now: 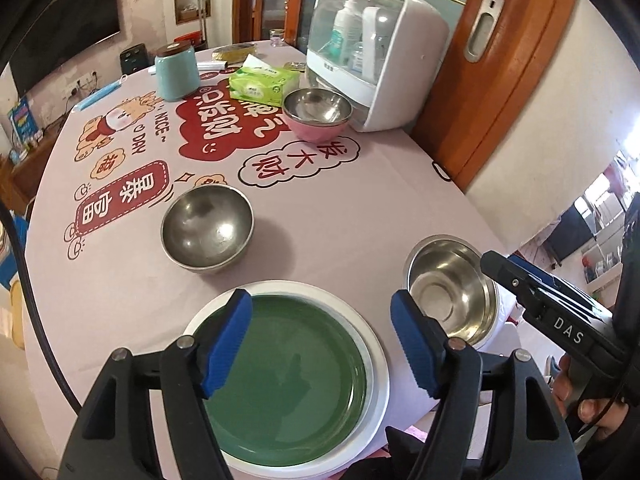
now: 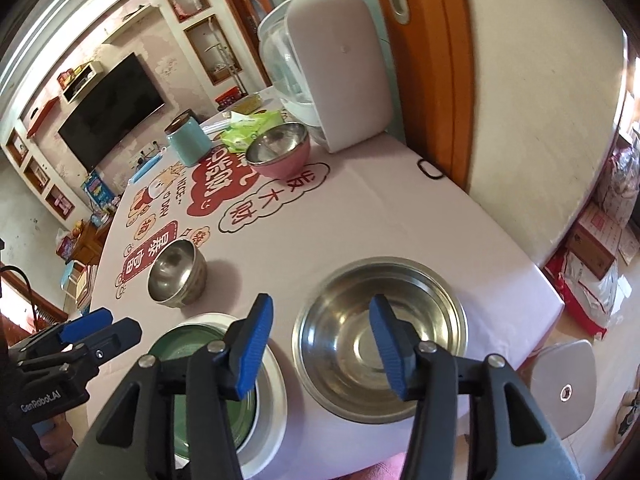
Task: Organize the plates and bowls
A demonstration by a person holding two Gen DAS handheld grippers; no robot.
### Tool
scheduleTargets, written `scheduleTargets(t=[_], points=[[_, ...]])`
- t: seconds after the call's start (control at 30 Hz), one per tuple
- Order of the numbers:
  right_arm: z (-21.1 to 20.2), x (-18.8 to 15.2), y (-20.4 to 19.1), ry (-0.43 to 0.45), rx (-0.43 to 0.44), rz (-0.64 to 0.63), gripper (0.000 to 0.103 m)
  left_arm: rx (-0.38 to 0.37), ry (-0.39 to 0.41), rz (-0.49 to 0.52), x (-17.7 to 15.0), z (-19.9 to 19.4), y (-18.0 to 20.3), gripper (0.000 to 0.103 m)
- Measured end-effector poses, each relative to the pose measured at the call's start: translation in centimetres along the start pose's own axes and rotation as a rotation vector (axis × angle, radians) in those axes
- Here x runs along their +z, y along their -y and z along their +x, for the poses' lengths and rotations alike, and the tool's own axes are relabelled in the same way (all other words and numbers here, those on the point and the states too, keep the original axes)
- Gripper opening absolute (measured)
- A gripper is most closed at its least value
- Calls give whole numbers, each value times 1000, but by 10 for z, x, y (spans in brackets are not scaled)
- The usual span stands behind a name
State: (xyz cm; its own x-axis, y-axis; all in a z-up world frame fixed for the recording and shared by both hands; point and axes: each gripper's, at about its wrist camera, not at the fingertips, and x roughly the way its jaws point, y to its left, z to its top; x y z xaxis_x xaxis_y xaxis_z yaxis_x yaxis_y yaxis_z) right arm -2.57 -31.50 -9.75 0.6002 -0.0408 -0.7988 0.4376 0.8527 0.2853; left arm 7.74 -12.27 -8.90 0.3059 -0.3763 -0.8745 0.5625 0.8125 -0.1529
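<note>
the table [image 1: 360, 208] carries, at its near edge, a green plate [image 1: 288, 376] stacked on a white plate [image 1: 380, 364], with a wide steel bowl [image 2: 380, 336] just beside them toward the near right corner. a smaller steel bowl [image 1: 208, 228] stands further in, a pink bowl [image 1: 316, 114] near the far edge. the left gripper [image 1: 320, 344] hangs released over the plates, the right gripper [image 2: 320, 348] released above the wide bowl, so each hand is nearer its own piece.

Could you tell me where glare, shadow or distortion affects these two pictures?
Left wrist view: fisheye bends the table edge, and a shadow lies on the green plate. Right wrist view: the wall at right is washed out, and the steel bowl shows glare.
</note>
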Motion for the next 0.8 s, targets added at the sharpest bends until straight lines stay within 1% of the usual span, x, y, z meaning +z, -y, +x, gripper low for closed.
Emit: scheduleTargets(t=[0.1,0.3,0.5,0.7,0.8], points=[[6,9,0,-8,13,-12,56,13,8,-15,4,1,-1,71],[19,37,7,-42,65,-51,57,56,27,-86,18,3,4,72],[33,73,18,-80,141,-86,58,95,36,-175,38,10,15,74],[58,111,29,-133,232,-73,58,139,39,-257,63,23,22,74],[74,127,30,-160,260,-72,58,163,40,-291,75,30,25,74]])
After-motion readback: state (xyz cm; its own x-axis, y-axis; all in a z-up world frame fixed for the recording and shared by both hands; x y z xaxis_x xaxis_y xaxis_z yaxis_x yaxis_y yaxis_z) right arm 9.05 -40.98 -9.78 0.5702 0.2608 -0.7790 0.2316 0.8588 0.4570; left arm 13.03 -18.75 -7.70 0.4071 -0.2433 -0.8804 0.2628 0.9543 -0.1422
